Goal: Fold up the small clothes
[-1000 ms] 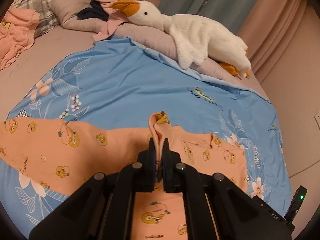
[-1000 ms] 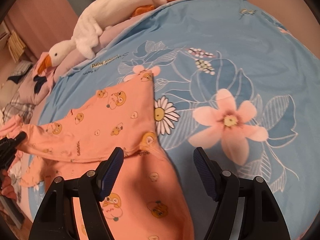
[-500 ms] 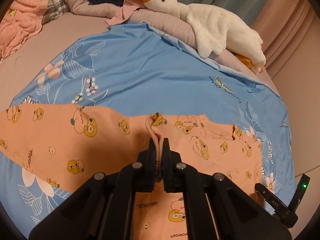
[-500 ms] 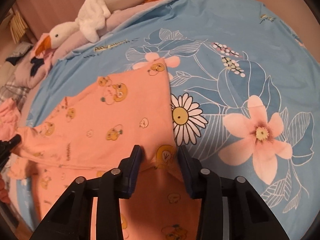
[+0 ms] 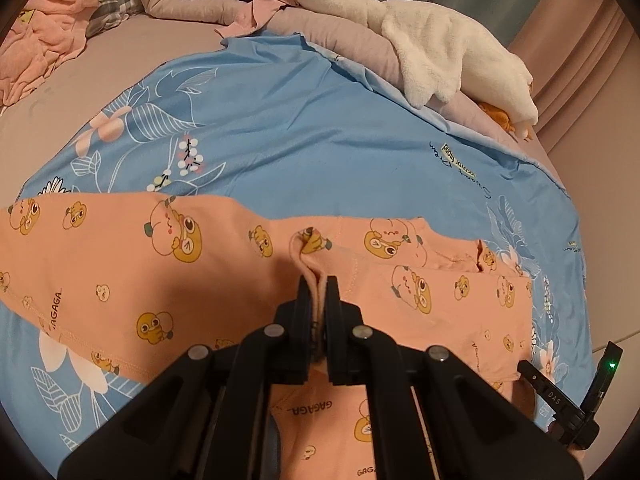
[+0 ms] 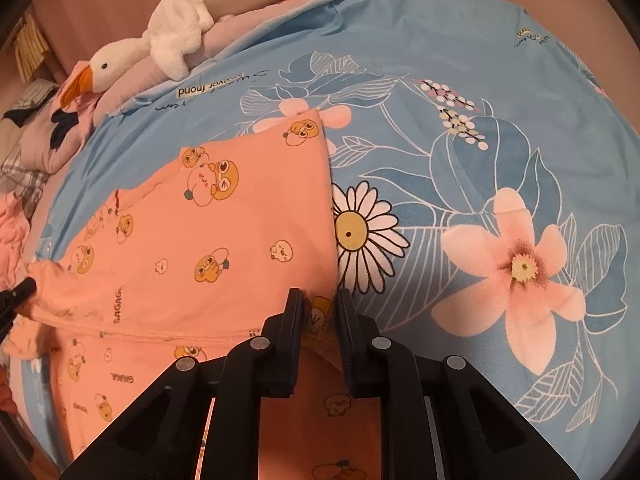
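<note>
A small orange garment printed with cartoon ducks lies spread on a blue floral sheet. My left gripper is shut on a pinched fold of the garment near its middle edge. In the right wrist view the same garment lies left of centre, one part folded over another. My right gripper has its jaws closed narrowly on the garment's hem corner. The left gripper's tip shows at the far left edge, holding the cloth's other end.
A white plush goose lies on a mauve pillow at the sheet's far edge. More pink clothes are heaped at the far left. A flower-printed stretch of sheet lies to the right of the garment.
My right gripper moved onto the hem corner and its jaws closed from wide open to a narrow grip. My left gripper stayed shut and carried its fold forward over the garment.
</note>
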